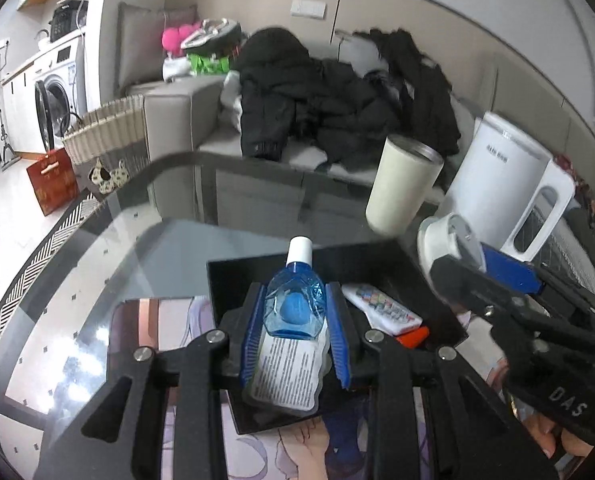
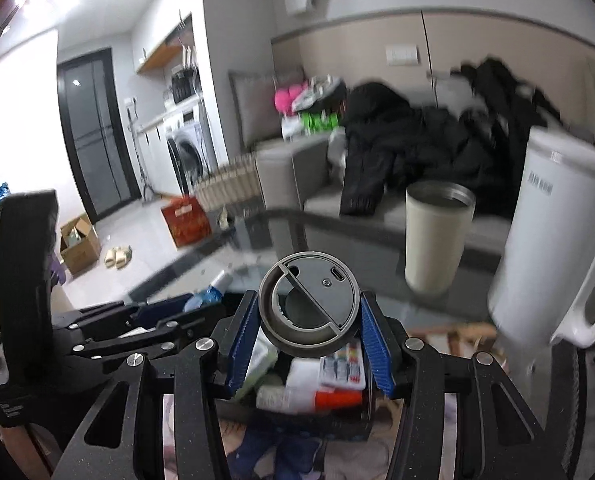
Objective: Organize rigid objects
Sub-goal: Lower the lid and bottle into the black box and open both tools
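My left gripper [image 1: 295,304] is shut on a clear bottle of blue liquid [image 1: 295,308] with a white cap and a printed label, held over a black tray [image 1: 253,276] on the glass table. In the tray lie a white colourful pack [image 1: 381,310] and an orange-tipped item [image 1: 415,336]. My right gripper [image 2: 309,316] is shut on a round grey cup lid [image 2: 309,304], tilted toward the camera, above the same black tray [image 2: 337,428]. The lid [image 1: 445,236] and right gripper show at right in the left wrist view. A cream tumbler [image 2: 435,236] stands open beyond.
A white electric kettle [image 1: 505,184] with a big handle stands at the table's right, beside the tumbler [image 1: 401,188]. Behind the glass table edge [image 1: 169,160] is a grey sofa with black jackets [image 1: 317,96]. A wicker basket [image 1: 105,132] sits at left on the floor.
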Demonstrator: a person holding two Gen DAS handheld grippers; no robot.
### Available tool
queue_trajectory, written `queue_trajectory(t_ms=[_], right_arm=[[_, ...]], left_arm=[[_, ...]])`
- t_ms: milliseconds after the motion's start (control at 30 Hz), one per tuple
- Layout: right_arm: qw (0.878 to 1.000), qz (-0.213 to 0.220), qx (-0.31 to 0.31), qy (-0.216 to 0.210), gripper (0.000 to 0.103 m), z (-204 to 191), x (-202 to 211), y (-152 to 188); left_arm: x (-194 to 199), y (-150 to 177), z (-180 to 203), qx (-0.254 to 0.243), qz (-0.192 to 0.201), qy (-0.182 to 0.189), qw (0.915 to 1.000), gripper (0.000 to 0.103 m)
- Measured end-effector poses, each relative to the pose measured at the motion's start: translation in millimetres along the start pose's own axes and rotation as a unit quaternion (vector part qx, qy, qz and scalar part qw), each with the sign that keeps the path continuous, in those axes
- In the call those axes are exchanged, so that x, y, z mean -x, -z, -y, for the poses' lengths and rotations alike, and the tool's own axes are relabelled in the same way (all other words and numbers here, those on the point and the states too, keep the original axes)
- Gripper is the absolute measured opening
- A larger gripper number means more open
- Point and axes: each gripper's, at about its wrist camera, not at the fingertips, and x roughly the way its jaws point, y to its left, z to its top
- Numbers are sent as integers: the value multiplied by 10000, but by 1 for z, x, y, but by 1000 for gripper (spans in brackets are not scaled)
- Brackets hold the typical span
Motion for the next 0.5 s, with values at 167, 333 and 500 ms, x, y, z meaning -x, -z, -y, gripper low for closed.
queue_trajectory(t_ms=[167,333,500], right_arm=[[9969,-755,-194,-96,50,7,-29,11],[9940,-1072,-162,-159,50,7,-42,17],[9908,-1323,-228,-194,50,9,-48,22]], left_arm=[[-14,7,1,52,-446,33,9990,29],[-23,11,3,24,-684,28,9977,29],[-26,14,3,2,-796,1,9968,29]])
